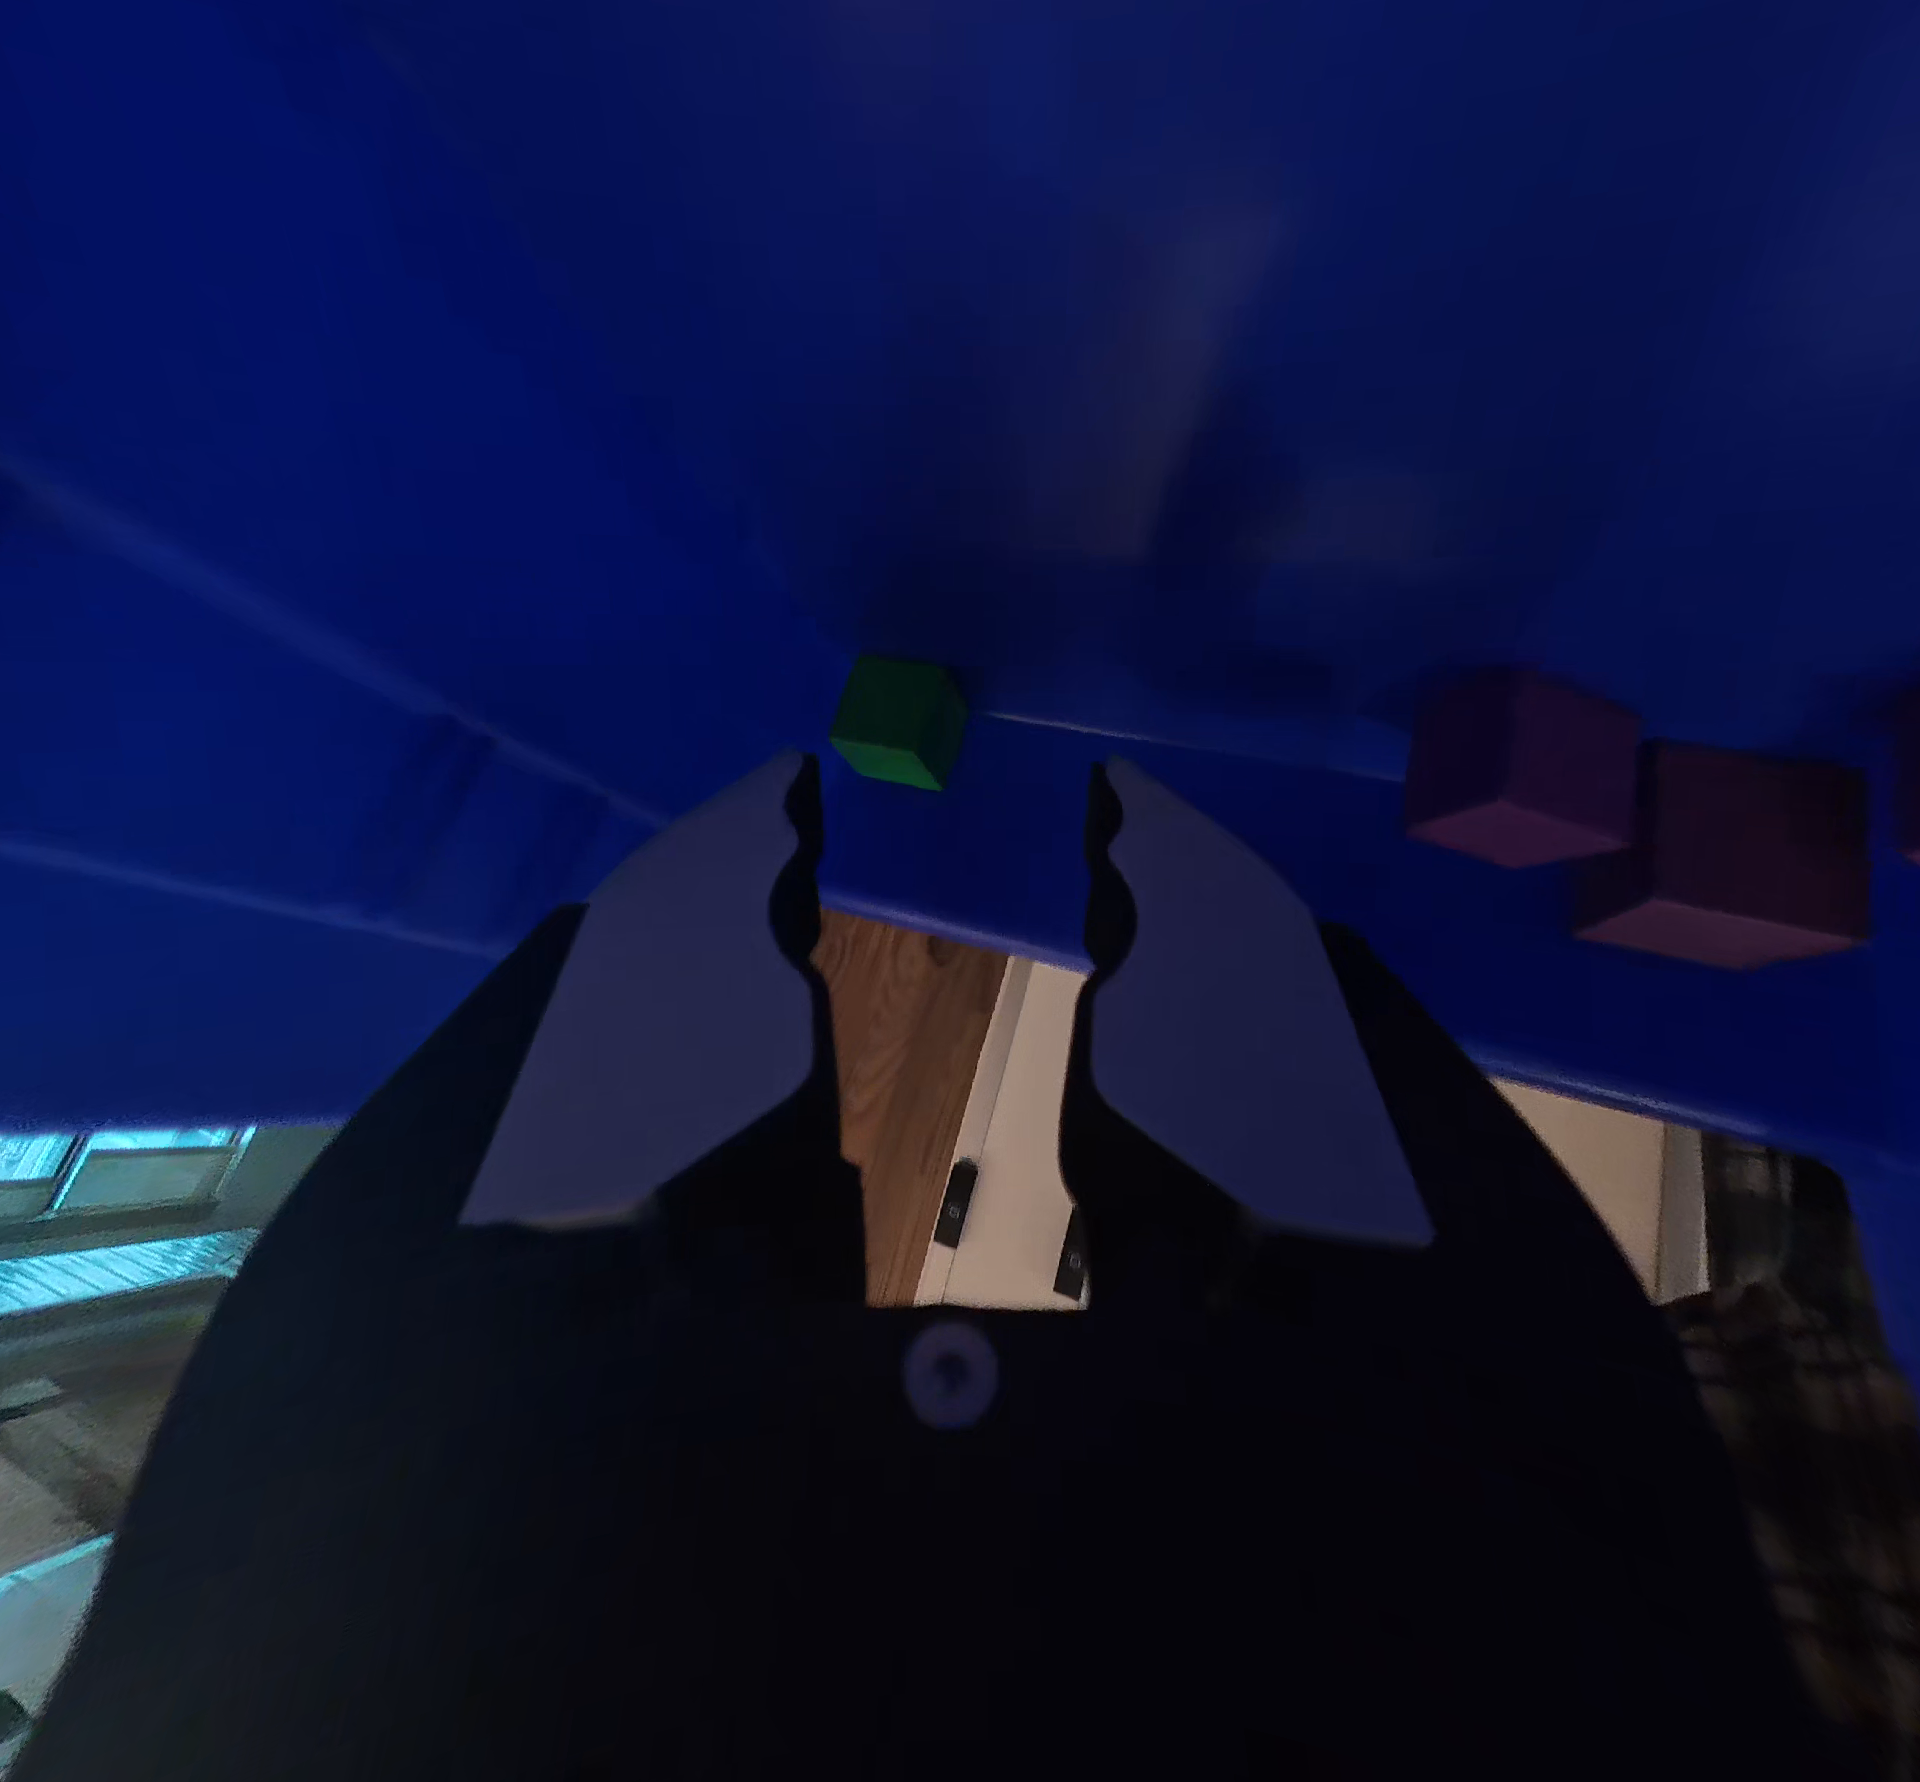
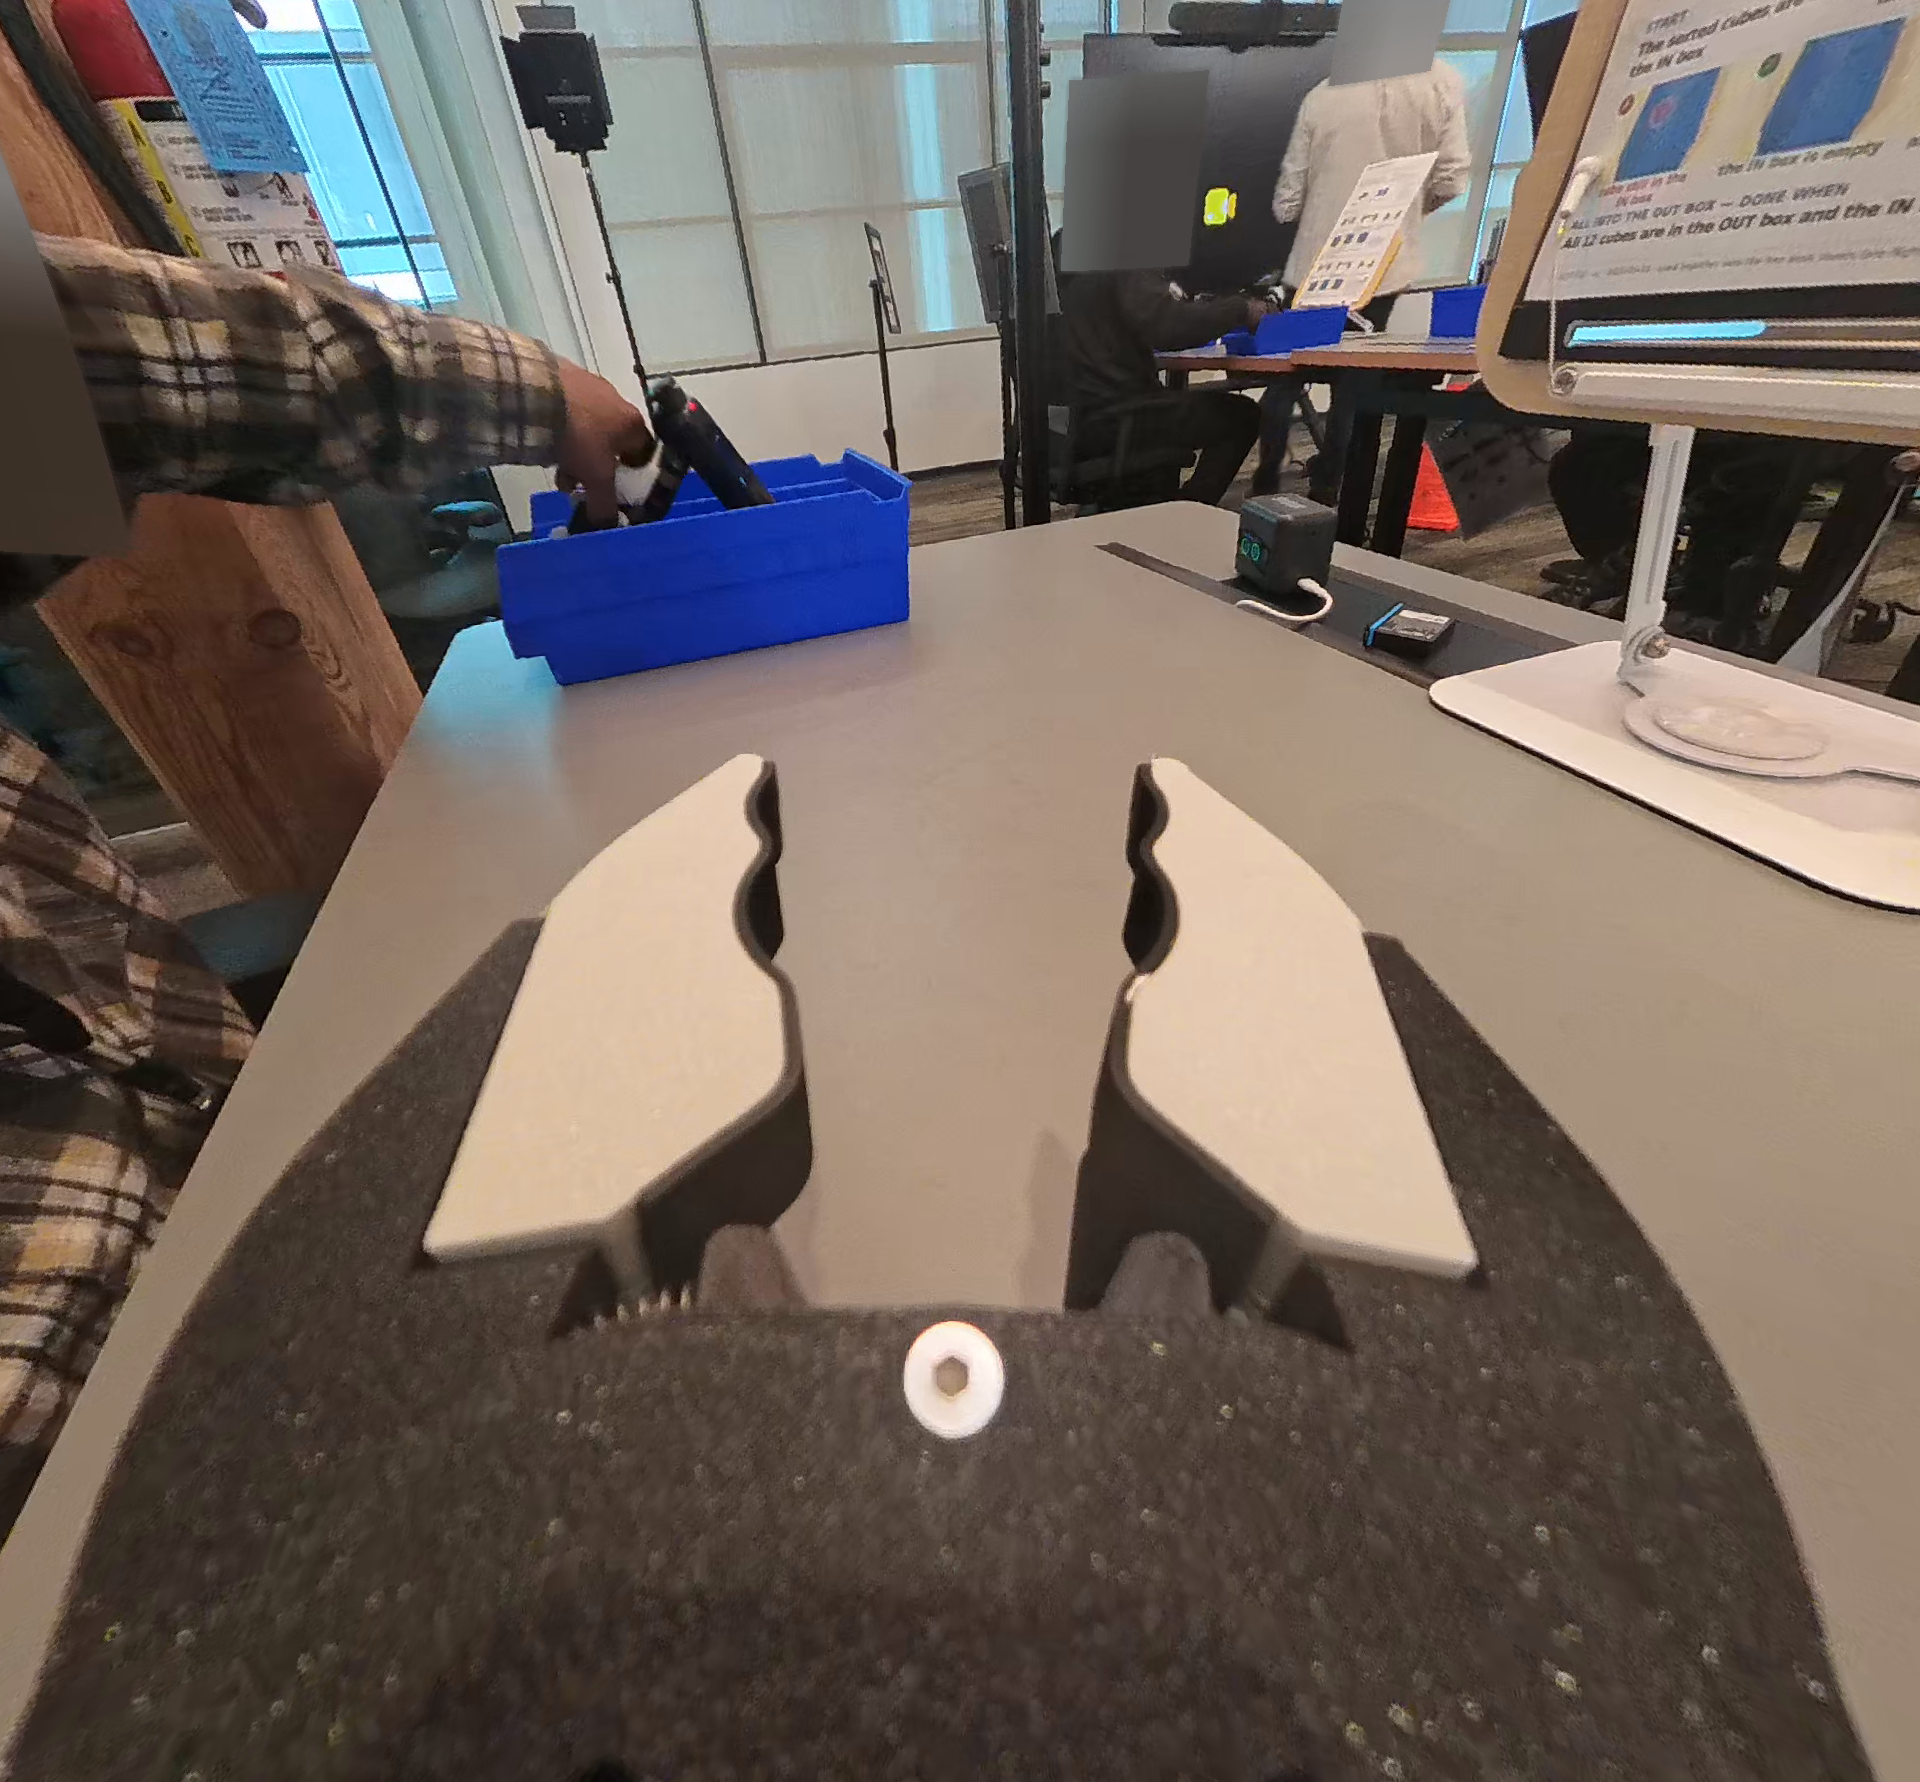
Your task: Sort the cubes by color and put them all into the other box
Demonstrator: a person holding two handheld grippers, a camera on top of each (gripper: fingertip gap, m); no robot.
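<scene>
The left gripper [image 1: 951, 771], a black two-finger tool with pale grey pads, is lowered inside a deep blue plastic box [image 1: 935, 278], its jaws parted and holding nothing. A small green wooden cube [image 1: 900, 720] sits on the box floor against a wall, just beyond the left fingertip and off the centreline of the gap. Two purple wooden cubes [image 1: 1621, 813] rest side by side, touching, well to the right along the same wall. The left wrist view is dark and blurred, so whether the green cube actually touches the wall cannot be confirmed. The right gripper [image 2: 954, 776] hangs over the bare grey tabletop [image 2: 1039, 652], jaws spread, empty, well apart from the blue box [image 2: 707, 579] where a hand in a plaid sleeve [image 2: 301, 371] works the other tool. Judged stage: approach to the green cube. Risks: with the cube offset toward the left finger, closing now could push it aside or pinch a corner so that it twists out; the nearby wall may block one finger from getting round the cube; poor light inside the box makes alignment harder.
</scene>
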